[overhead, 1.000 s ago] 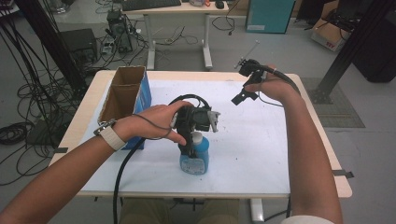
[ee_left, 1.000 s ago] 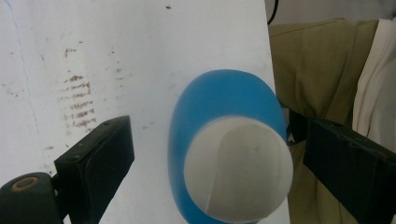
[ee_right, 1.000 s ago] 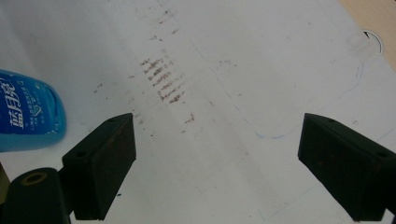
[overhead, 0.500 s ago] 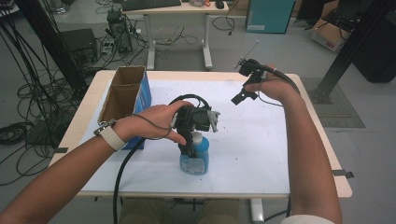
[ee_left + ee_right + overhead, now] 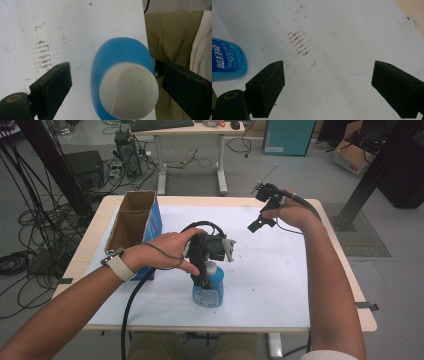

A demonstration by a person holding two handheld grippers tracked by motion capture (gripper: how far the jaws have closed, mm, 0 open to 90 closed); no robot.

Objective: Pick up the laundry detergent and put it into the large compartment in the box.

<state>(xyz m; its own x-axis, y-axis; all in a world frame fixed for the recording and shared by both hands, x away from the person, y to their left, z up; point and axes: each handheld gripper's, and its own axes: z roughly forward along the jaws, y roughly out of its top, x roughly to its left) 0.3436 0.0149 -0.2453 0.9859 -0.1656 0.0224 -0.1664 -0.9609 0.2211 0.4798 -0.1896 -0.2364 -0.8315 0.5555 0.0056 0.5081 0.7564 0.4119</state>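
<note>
While the left gripper point(image 5: 206, 270) hangs straight over the blue bottle point(image 5: 208, 290), its jaws stand spread on either side of the white cap point(image 5: 128, 91), neither pad touching | bottle upright on the white sheet point(image 5: 270, 285), near the table's front edge | right gripper point(image 5: 257, 222) spread wide, empty, well apart near the far right corner

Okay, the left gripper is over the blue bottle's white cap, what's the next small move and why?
Probably close the left gripper on the white cap. Its fingers stand wide on either side of the cap with a gap on the left, so nothing is gripped yet. The blue bottle stands upright on the table, and the right gripper is open, well away.
</note>
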